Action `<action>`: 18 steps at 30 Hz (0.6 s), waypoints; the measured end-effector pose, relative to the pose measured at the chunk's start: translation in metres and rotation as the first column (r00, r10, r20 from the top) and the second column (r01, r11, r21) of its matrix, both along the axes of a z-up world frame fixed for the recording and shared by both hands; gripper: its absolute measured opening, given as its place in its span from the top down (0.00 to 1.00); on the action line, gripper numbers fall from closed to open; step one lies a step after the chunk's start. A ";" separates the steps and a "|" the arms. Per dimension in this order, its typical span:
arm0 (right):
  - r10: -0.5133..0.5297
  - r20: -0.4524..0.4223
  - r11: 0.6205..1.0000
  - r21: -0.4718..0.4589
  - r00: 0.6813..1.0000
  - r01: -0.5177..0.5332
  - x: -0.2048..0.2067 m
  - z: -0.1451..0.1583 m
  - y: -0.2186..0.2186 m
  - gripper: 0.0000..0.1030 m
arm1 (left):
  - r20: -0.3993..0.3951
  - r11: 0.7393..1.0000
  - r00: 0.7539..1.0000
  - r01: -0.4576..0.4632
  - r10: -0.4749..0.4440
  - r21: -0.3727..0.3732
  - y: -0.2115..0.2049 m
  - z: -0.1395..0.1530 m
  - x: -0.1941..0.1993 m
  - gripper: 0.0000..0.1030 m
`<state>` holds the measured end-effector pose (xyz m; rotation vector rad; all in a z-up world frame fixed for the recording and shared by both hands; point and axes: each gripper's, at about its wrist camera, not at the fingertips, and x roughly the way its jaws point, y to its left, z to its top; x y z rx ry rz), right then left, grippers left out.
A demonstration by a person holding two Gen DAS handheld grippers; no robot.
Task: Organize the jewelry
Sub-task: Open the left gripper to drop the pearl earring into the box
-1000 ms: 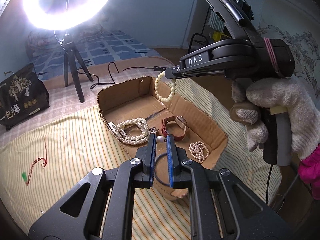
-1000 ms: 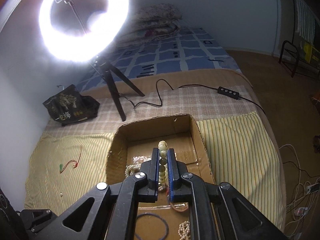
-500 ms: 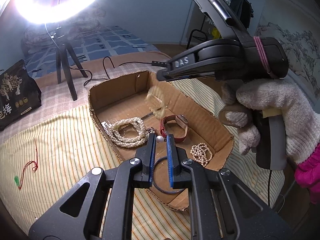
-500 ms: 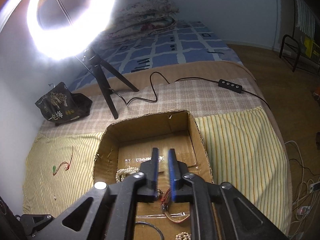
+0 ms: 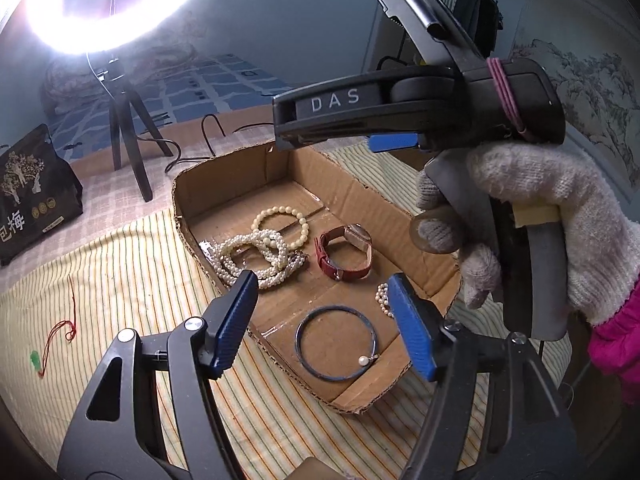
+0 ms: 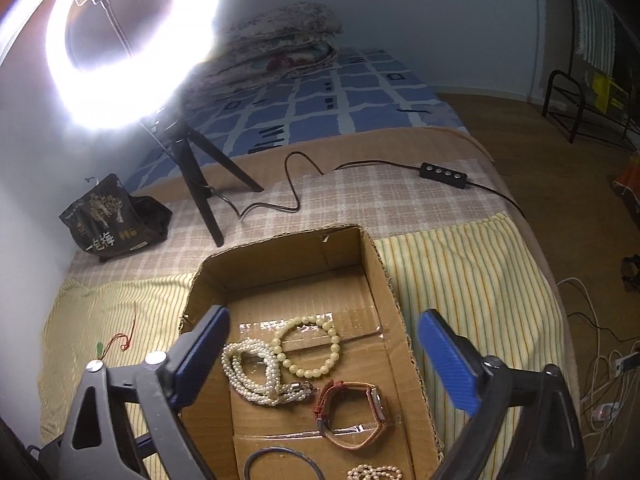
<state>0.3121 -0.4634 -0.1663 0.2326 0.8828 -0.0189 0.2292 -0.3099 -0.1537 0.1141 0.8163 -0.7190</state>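
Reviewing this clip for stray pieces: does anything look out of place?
Yes: a red cord with a green bead lies alone on the striped cloth, outside the cardboard box holding the other jewelry.

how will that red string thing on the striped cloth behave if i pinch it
The red cord lies in loose loops on the striped cloth, so it is probably floppy and very light. Its green bead would likely dangle. Being thin and flat, it may slip between the pads.

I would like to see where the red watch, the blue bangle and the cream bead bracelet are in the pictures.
red watch (image 5: 345,257): left wrist view, on its red strap.
blue bangle (image 5: 306,365): left wrist view, on the lower left of its ring.
cream bead bracelet (image 6: 316,371): right wrist view, on its near beads.
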 end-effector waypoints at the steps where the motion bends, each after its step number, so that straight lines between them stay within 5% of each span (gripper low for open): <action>1: -0.007 0.002 1.000 -0.007 1.000 0.007 0.000 0.001 0.000 0.02 | -0.001 1.000 1.000 -0.001 0.001 0.001 0.000 0.000 0.000 0.33; 18: -0.016 0.034 0.999 -0.049 0.999 0.018 -0.024 0.021 0.013 0.01 | 0.062 1.000 0.998 -0.019 0.018 0.019 0.030 0.018 -0.019 0.33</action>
